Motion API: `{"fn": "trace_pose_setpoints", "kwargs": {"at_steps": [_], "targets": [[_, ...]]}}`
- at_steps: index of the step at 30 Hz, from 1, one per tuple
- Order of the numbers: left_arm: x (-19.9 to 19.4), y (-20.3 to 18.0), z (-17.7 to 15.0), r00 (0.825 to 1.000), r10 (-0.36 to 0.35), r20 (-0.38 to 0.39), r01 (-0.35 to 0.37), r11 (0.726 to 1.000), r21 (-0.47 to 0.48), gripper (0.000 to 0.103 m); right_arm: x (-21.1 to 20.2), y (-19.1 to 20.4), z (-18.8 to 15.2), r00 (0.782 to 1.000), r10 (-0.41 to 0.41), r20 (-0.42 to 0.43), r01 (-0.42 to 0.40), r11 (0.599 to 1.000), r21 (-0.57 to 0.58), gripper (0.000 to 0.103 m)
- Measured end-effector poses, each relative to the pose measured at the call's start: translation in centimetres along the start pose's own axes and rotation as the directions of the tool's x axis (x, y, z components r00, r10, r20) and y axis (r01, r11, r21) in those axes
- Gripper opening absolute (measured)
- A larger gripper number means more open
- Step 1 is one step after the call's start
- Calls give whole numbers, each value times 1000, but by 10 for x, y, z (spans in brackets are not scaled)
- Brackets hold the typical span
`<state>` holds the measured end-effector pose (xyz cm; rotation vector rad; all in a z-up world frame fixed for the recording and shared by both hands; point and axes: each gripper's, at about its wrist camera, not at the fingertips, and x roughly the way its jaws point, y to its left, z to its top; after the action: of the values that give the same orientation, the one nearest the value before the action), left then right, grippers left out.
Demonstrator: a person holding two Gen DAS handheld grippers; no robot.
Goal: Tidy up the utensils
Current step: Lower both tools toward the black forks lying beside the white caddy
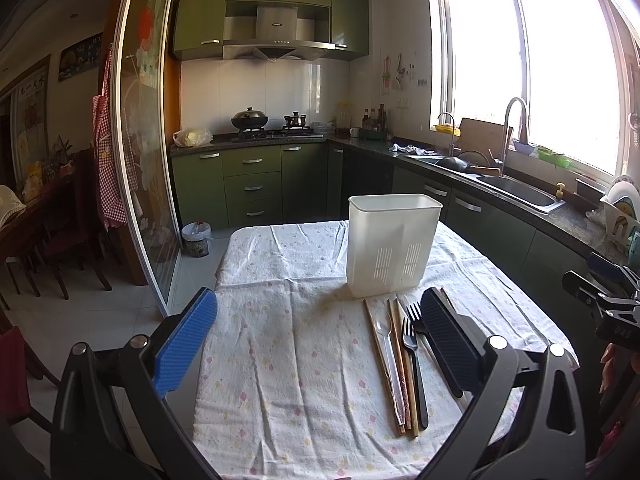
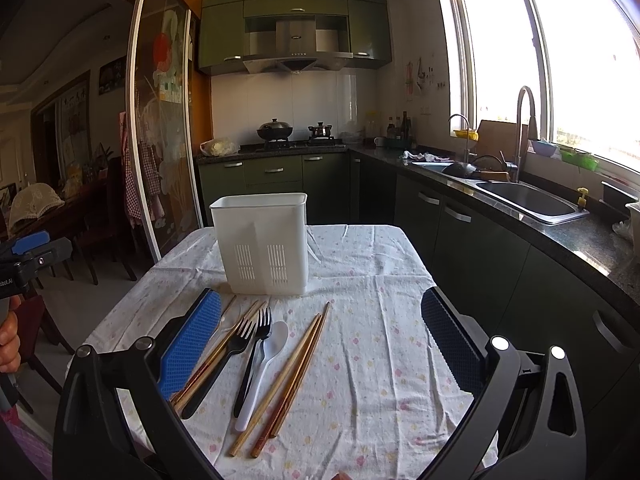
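Observation:
A white slotted utensil holder [image 1: 394, 244] [image 2: 262, 240] stands upright on the floral tablecloth [image 1: 288, 360] [image 2: 380, 340]. In front of it lie two black forks [image 1: 412, 340] [image 2: 250, 340], a clear spoon [image 1: 386, 340], a white spoon [image 2: 266, 360] and wooden chopsticks [image 1: 400, 360] [image 2: 296, 372]. My left gripper [image 1: 316, 340] is open above the cloth, left of the utensils, and its black finger [image 1: 448, 340] overlaps them. My right gripper [image 2: 322, 344] is open with the chopsticks and spoon between its fingers; its blue finger [image 2: 192, 344] hides part of the left utensils.
A green counter with a sink [image 2: 528, 198] runs along the right. A sliding glass door [image 1: 148, 140] and dining chairs [image 1: 64, 248] are to the left. A small bin [image 1: 196, 238] stands on the floor past the table. A person's hand [image 2: 8, 344] holds the left gripper.

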<state>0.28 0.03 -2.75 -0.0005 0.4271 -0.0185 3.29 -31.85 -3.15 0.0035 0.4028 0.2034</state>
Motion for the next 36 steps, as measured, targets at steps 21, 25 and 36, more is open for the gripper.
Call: {"fn": "trace_pose_setpoints", "kwargs": {"at_steps": [21,25,36], "targets": [[131,-29,2,878,-214,-428,168,975,-143,96,130,-16,-1,798,428,-425,-317,897,308,93],[152,-39,1,842,-241,-483,182,969,-167,71,156,-6,6,750,465,-470,-343,881,326,78],[199,-67,-24,692,-336,-639,254,942,-220,29,238,9,-5,613,535,-581,-329,842,428,45]]}}
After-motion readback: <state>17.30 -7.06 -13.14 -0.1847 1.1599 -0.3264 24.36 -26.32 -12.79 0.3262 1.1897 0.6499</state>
